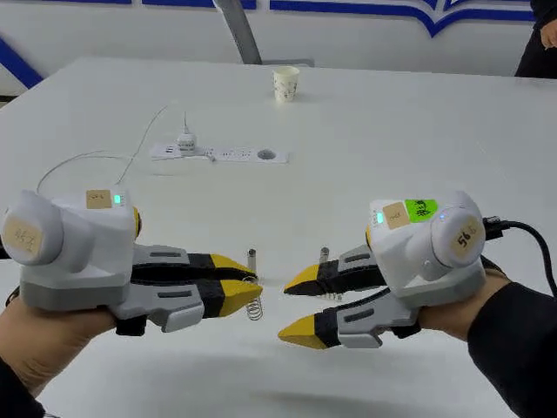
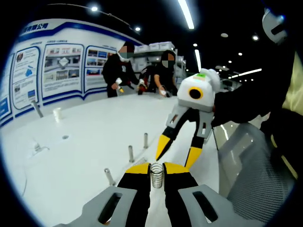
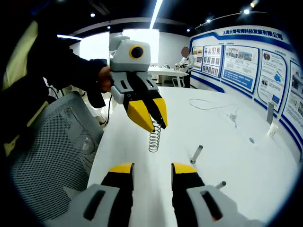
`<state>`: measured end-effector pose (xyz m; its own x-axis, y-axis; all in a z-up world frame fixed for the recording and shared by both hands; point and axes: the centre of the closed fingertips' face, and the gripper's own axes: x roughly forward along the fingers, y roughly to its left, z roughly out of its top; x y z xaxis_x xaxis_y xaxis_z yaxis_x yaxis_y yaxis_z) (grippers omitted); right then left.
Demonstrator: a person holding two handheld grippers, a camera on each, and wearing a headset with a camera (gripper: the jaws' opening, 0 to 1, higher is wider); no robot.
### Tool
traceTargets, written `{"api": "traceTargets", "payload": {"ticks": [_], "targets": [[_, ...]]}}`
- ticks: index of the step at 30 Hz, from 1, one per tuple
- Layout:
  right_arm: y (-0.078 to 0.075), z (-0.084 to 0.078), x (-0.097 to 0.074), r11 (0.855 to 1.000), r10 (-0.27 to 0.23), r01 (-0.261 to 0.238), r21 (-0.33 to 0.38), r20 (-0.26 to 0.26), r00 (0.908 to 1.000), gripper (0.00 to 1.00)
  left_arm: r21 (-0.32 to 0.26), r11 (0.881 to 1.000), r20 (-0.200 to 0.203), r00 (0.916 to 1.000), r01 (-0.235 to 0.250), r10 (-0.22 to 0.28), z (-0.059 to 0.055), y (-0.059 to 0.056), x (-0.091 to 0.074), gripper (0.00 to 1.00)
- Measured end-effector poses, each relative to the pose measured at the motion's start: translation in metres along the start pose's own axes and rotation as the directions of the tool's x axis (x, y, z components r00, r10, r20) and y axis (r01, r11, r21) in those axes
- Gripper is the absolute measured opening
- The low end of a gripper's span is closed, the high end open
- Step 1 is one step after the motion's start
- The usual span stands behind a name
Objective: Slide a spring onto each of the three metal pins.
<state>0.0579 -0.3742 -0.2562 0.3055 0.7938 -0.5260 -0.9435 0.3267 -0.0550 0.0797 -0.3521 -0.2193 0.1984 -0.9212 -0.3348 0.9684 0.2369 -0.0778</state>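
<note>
Coiled silver wire spring (image 1: 254, 307): clamped in left tongs (image 1: 246, 288), over white table (image 1: 374, 139). Right tongs (image 1: 287, 310): apart, empty, facing. Short grey metal pins (image 2: 130, 153): upright, near.

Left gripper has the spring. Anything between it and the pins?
Nothing visible. The coiled metal spring in the left gripper has bare white table up to the short metal pins. The open right gripper hangs off to the side.
</note>
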Motion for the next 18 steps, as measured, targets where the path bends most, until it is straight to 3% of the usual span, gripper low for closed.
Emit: {"api": "traceTargets", "payload": {"ticks": [9,18], "targets": [[-0.018,-0.013,-0.023,0.995,-0.09,0.089,0.036,0.018,0.9958,0.39,0.005,0.999,-0.003,0.9992,-0.04,0.04,0.003,0.02,-0.001,0.09],[-0.034,-0.027,-0.047,0.982,-0.178,0.176,0.072,0.033,0.9834,0.5,0.005,0.997,0.003,0.9971,-0.075,0.075,0.008,0.037,0.0,0.09]]}}
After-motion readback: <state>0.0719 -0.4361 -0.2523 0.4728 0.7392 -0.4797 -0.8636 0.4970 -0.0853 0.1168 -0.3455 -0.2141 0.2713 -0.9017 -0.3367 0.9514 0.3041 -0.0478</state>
